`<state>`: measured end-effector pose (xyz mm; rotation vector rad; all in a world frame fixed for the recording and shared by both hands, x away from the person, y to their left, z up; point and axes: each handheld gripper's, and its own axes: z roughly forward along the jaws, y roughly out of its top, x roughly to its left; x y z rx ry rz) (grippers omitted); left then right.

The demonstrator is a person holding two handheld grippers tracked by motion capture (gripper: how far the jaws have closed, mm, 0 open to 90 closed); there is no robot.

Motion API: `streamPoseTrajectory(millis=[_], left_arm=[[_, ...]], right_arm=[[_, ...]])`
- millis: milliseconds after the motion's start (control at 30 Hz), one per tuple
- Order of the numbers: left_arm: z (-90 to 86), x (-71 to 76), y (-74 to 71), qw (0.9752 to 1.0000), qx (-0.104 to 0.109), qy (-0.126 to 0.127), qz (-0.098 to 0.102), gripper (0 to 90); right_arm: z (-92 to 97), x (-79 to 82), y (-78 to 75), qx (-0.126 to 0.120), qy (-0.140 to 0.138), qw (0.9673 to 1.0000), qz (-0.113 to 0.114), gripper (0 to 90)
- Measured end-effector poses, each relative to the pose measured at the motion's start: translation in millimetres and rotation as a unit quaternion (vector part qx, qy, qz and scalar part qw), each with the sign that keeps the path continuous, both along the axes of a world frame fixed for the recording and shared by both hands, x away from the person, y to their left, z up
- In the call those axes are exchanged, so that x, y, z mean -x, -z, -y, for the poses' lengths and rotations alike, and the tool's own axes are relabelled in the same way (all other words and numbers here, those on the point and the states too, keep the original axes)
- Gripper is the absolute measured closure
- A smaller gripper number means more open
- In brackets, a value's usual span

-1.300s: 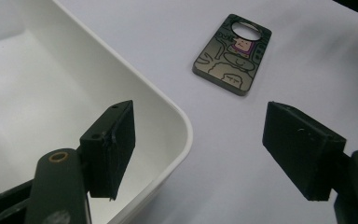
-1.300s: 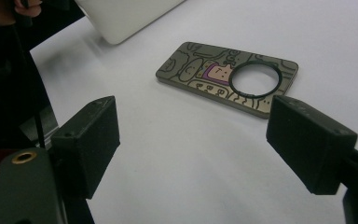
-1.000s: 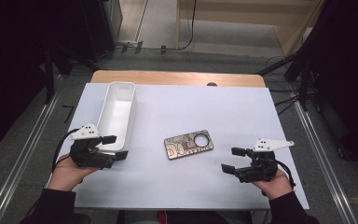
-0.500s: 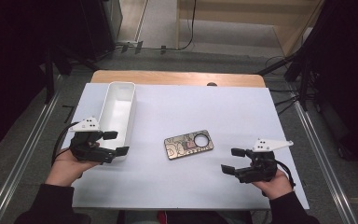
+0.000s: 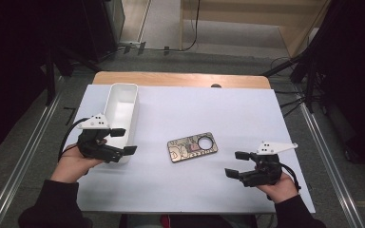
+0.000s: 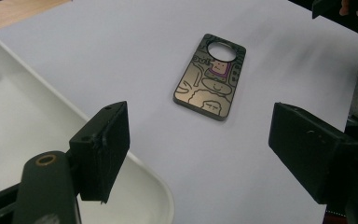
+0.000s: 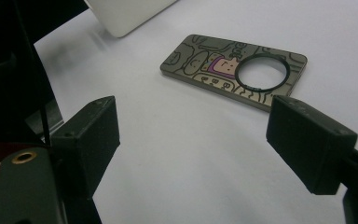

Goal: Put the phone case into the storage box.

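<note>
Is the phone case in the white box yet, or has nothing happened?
Nothing looks done so far: the phone case lies flat on the white table, apart from both tools, and the white box looks empty. In hand: the left tool, jaws open, hangs over the box's near end; the right tool is open too, holding nothing. Left, probably: picking up the case and moving it.

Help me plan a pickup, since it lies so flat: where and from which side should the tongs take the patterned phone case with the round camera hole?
Grip the flat, cartoon-patterned phone case across its two long edges, near the middle, coming from above. It lies flat on the white table sheet, so probably only its thin rim offers purchase; the ring end is hollow.
</note>
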<state>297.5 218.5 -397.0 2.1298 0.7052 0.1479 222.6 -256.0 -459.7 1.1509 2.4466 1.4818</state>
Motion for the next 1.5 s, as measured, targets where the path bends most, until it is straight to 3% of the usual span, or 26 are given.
streamPoseTrajectory(millis=[367,833,1500], left_arm=[[15.8,-7.1,-0.6,0.9999,-0.01,0.014,-0.002,19.9],[35.4,-15.2,0.8,0.9995,0.0,0.03,-0.002,20.0],[66.1,-25.2,6.2,0.9989,-0.003,0.047,-0.003,20.0]], right_arm=[[0.1,0.1,0.2,-0.001,-0.003,1.0,-0.002,16.2],[-0.3,0.4,0.4,0.001,-0.003,1.0,-0.006,16.2],[-1.8,-1.5,-2.5,0.006,0.0,1.0,0.0,16.2]])
